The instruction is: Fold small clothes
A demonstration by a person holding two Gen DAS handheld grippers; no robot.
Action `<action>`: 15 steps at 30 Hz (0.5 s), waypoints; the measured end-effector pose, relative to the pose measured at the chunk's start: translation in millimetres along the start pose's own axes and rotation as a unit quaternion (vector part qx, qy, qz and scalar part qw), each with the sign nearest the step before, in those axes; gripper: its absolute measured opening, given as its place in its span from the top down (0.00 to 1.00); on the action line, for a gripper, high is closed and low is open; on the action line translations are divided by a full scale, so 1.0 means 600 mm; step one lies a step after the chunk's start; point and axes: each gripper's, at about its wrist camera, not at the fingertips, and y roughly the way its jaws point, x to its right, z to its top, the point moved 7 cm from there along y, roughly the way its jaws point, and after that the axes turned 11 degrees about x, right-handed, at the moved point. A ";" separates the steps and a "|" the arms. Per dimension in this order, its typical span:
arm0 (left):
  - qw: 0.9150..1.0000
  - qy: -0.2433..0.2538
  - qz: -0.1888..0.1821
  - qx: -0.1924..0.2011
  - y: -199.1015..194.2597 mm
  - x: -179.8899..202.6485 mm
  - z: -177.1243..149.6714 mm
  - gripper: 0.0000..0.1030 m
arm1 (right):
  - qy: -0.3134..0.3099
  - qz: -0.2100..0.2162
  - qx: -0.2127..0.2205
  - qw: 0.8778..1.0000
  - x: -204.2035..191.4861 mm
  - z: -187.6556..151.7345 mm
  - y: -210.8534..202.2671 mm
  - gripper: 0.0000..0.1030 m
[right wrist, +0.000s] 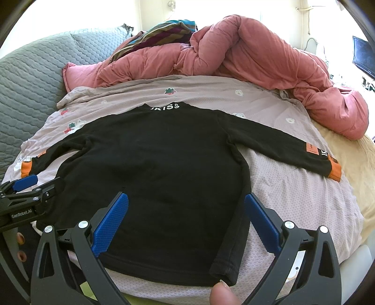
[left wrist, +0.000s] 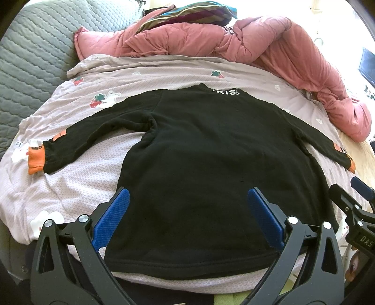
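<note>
A small black long-sleeved top (left wrist: pixel 206 150) (right wrist: pixel 154 164) lies flat on a pale pink printed sheet (left wrist: pixel 77 178) (right wrist: pixel 293 199), back up, collar at the far side, both sleeves spread out. Its cuffs are orange: the left cuff (left wrist: pixel 36 159) (right wrist: pixel 25 169) and the right cuff (right wrist: pixel 335 170) (left wrist: pixel 351 165). My left gripper (left wrist: pixel 187 194) hovers open over the hem's left part, its blue pads (left wrist: pixel 112 218) wide apart. My right gripper (right wrist: pixel 186 199) is open over the hem's right part, blue pads (right wrist: pixel 262 223) spread. Nothing is held. A fingertip (right wrist: pixel 221 293) touches the hem's right corner.
A crumpled pink quilt (left wrist: pixel 269 49) (right wrist: pixel 246 51) and a striped cloth (left wrist: pixel 187 14) lie at the back of the bed. A grey quilted cover (left wrist: pixel 30 54) (right wrist: pixel 28 75) lies at the left. The bed's front edge runs just under the hem. A dark screen (right wrist: pixel 363 56) stands at the far right.
</note>
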 end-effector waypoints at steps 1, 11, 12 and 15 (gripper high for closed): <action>1.000 0.000 0.000 0.000 0.000 -0.001 0.000 0.08 | -0.001 0.000 0.000 1.000 0.000 0.001 0.000 0.04; 1.000 0.000 0.001 0.000 0.000 -0.001 0.000 0.08 | -0.004 0.001 0.000 1.000 0.001 -0.001 0.002 0.04; 1.000 0.000 0.001 -0.001 -0.001 -0.001 0.000 0.08 | -0.005 0.001 -0.001 1.000 0.001 -0.003 0.003 0.04; 1.000 0.000 0.001 -0.004 0.001 -0.001 -0.001 0.08 | -0.006 0.005 -0.008 1.000 -0.001 -0.009 0.008 0.04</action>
